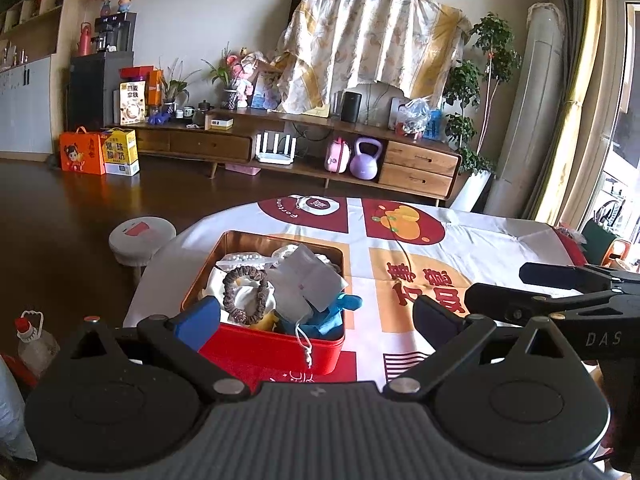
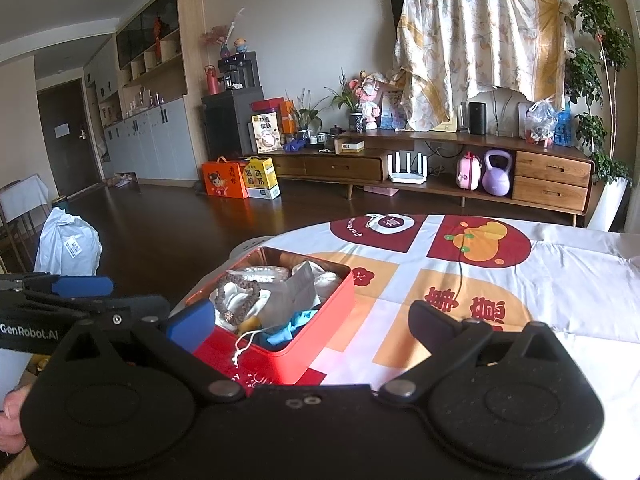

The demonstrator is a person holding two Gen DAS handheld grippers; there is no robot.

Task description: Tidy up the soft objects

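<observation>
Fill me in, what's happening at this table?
A person holds a pair of tongs in each hand over a red tin box on the printed tablecloth. The box already holds soft items: a brown scrunchie, a grey pouch, and something blue. The left tongs and right tongs are both open and holding nothing.

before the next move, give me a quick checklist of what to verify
1. Left gripper open, holding nothing: ok.
2. Right gripper open, holding nothing: ok.
3. Tin sits on the table, lid off: ok.
4. Soft items contained: not ok; the blue toy and a white cord hang over the near rim.
5. Scrunchie on top, reachable: ok.
6. Room left in the tin: cannot tell; it looks heaped.
</observation>
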